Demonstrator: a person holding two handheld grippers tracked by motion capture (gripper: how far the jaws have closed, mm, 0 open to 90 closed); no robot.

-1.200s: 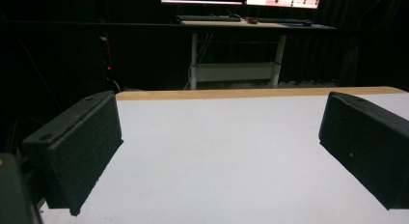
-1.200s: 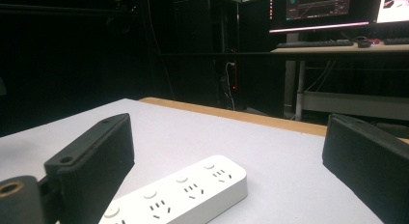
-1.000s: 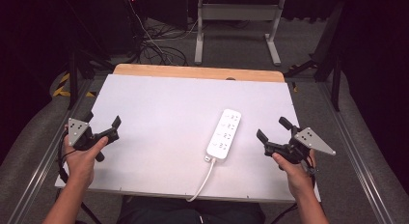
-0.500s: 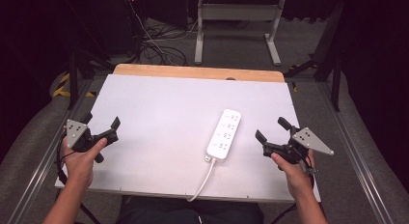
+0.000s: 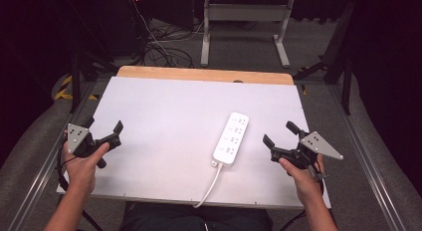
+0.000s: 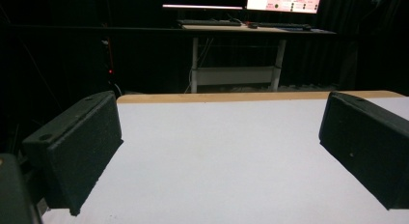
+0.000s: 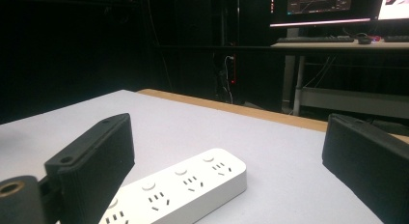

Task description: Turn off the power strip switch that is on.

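A white power strip [image 5: 231, 137] lies on the white table [image 5: 169, 111], right of centre, its white cable [image 5: 209, 186] running off the near edge. In the right gripper view the power strip [image 7: 183, 190] lies close in front, between the two black jaws and nearer the left one. My right gripper [image 5: 279, 133] is open, held just right of the strip with nothing in it. My left gripper [image 5: 103, 124] is open near the table's left edge, far from the strip, its jaws [image 6: 217, 151] spread over bare white surface.
A wooden strip [image 5: 204, 74] edges the far side of the table. Beyond it stand a desk frame [image 5: 244, 22] and loose cables [image 5: 159, 47] on the dark floor. Monitors and a keyboard [image 6: 241, 11] sit on a far desk.
Both grippers stay almost where they were. The right gripper has drifted very slightly left towards the power strip.
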